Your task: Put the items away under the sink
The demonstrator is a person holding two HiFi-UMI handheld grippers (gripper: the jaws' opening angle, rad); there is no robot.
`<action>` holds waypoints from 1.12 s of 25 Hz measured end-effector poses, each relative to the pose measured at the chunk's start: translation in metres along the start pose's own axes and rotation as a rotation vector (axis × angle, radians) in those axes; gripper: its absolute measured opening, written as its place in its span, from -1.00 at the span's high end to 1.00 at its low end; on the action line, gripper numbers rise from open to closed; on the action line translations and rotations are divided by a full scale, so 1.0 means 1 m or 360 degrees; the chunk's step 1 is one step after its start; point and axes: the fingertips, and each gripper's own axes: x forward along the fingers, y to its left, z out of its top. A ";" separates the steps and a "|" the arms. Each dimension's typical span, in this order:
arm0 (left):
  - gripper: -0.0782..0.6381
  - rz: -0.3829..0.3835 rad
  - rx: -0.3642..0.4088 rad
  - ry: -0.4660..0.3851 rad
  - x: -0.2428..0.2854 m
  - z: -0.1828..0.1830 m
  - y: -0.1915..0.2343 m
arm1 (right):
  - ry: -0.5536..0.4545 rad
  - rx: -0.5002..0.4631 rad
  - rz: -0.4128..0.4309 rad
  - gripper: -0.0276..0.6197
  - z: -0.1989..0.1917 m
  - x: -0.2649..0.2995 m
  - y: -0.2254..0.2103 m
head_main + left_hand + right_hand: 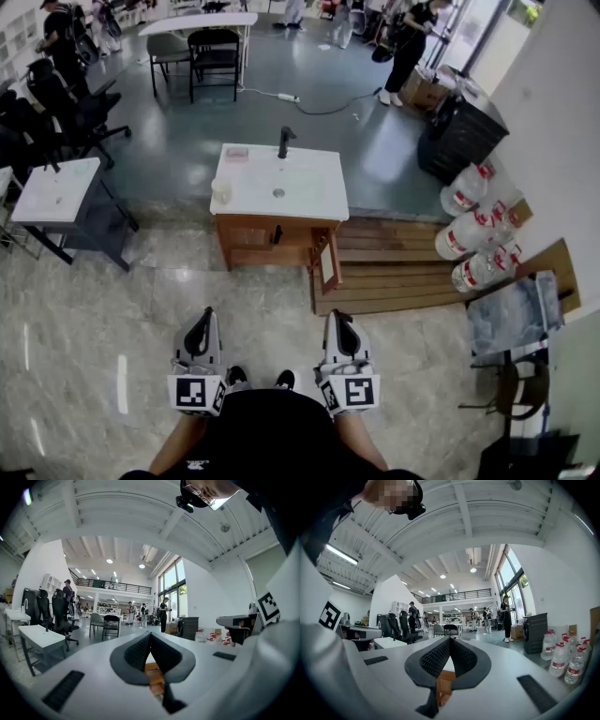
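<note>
Left tool [200,321] and right tool [340,319] both pressed together, empty, held level. Sink cabinet [309,183] well ahead, door [328,264] open; pale container [221,192] and pink item [236,153] sit on its top, left side.

Well ahead of the fingers [199,336], a white counter [314,199] with a sunken basin [278,193] carries a black tap [285,141] at its far edge, a pink item [237,153] at its far-left corner and a pale container [221,190] on its left rim.
</note>
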 end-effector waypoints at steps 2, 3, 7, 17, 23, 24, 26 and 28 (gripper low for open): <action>0.76 -0.0004 -0.0002 -0.0002 0.000 -0.002 0.000 | -0.0002 0.0000 0.0000 0.87 -0.002 0.001 0.001; 0.76 -0.0006 -0.0004 -0.0003 0.000 -0.002 0.000 | -0.0001 0.0000 -0.0001 0.87 -0.002 0.001 0.001; 0.76 -0.0021 -0.0007 -0.0002 -0.001 -0.005 0.000 | 0.0003 0.0001 -0.0004 0.87 -0.005 0.000 0.004; 0.76 -0.0035 -0.0002 0.0021 0.000 -0.007 -0.001 | -0.0031 0.0000 -0.0002 0.87 -0.002 -0.001 0.005; 0.76 -0.0035 0.0008 0.0014 0.002 -0.008 0.002 | -0.0061 0.0024 0.0026 0.66 0.003 0.002 0.006; 0.76 -0.0035 0.0008 0.0013 0.002 -0.008 0.002 | -0.0062 0.0021 0.0026 0.60 0.003 0.002 0.006; 0.76 -0.0036 0.0009 0.0011 0.001 -0.008 0.003 | -0.0064 0.0025 0.0030 0.40 0.003 0.003 0.007; 0.76 -0.0039 0.0013 0.0015 0.002 -0.008 0.004 | -0.0070 0.0042 0.0039 0.31 0.004 0.004 0.008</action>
